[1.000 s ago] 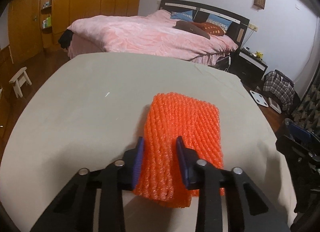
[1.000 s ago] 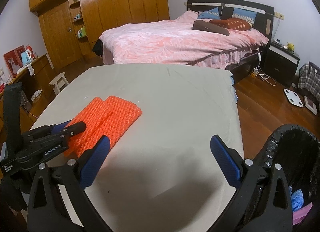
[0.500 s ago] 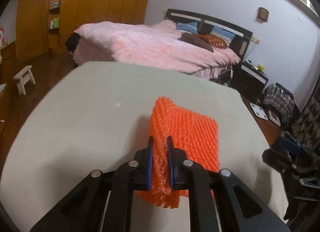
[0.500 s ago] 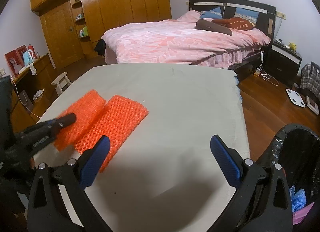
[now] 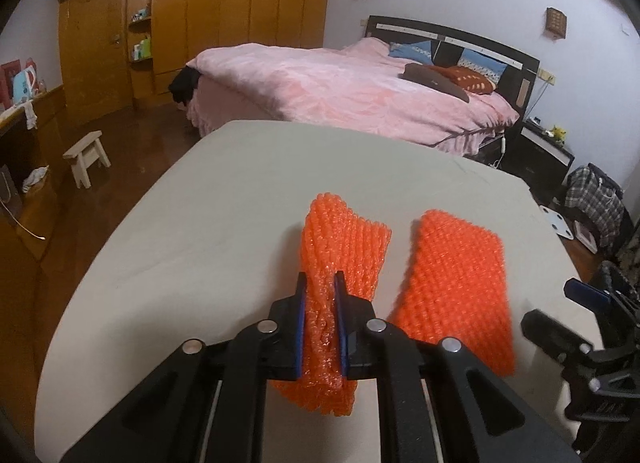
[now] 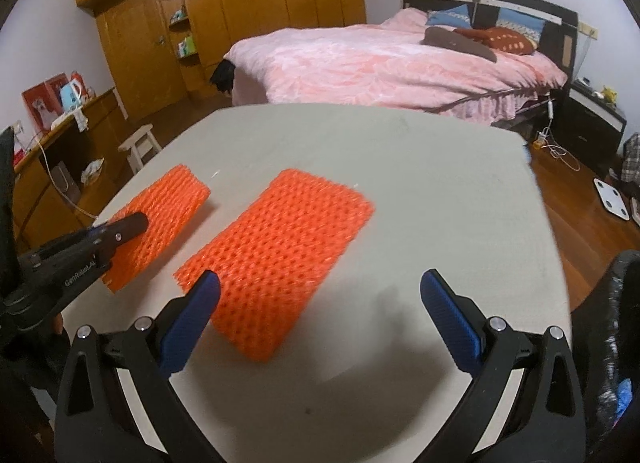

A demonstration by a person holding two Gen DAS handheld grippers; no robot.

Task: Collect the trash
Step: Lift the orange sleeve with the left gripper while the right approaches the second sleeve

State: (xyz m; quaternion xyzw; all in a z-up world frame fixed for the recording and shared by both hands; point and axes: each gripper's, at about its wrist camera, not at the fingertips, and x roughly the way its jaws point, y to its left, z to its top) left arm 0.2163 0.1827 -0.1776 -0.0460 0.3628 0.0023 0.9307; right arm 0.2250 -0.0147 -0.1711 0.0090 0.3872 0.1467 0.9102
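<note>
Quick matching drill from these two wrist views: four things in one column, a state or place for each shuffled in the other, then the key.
Things:
1. left gripper
2. right gripper
3. second orange foam net
4. black trash bag

States or places:
A. lying flat on the table, nothing gripping it
B. jaws wide apart, nothing between them
C. beside the table at the right edge of the right wrist view
D. jaws shut on a pinched orange foam net

Pairs: 1-D, 2-B, 3-A, 4-C

Home bedroom: double bed (image 5: pixel 352 99) under pink quilt, dark headboard (image 5: pixel 460 39), wooden wardrobe wall (image 5: pixel 240 11), bedside cabinet (image 5: pixel 540 155), small white stool (image 5: pixel 86 155), wood floor (image 6: pixel 592 199).
</note>
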